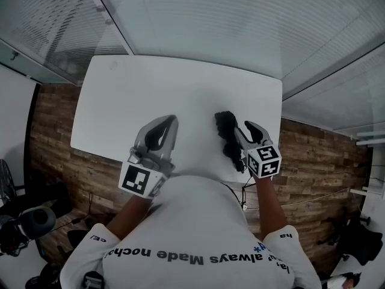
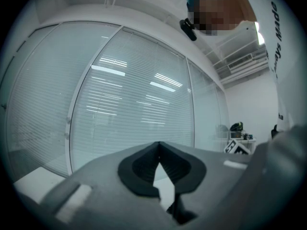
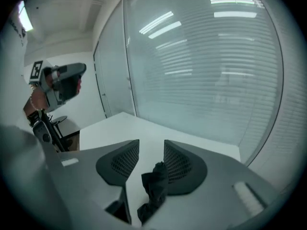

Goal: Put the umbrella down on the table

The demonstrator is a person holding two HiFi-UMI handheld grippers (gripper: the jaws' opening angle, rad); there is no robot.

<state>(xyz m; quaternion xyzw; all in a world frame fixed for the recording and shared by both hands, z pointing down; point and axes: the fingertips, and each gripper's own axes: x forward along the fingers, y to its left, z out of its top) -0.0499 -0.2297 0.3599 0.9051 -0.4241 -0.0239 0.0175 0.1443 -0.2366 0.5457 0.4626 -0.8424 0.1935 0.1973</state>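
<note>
A black folded umbrella (image 1: 227, 136) lies on the white table (image 1: 180, 83) near its front edge. Just to its right, my right gripper (image 1: 254, 126) is open. In the right gripper view the umbrella (image 3: 154, 178) shows in the gap between the jaws, low and close to the right pad. The left pad stands clear of it, and the right gripper (image 3: 151, 143) points down at the table (image 3: 120, 123). My left gripper (image 1: 173, 120) hovers over the table's front left, shut with nothing in it. In its own view the left gripper (image 2: 159, 143) has its tips together.
Glass walls with blinds (image 1: 240, 23) run behind and to the right of the table. Wooden floor (image 1: 51, 125) shows on both sides. Dark chairs and gear (image 1: 24, 221) stand at the lower left. A cable (image 1: 289, 200) hangs by the table's right front corner.
</note>
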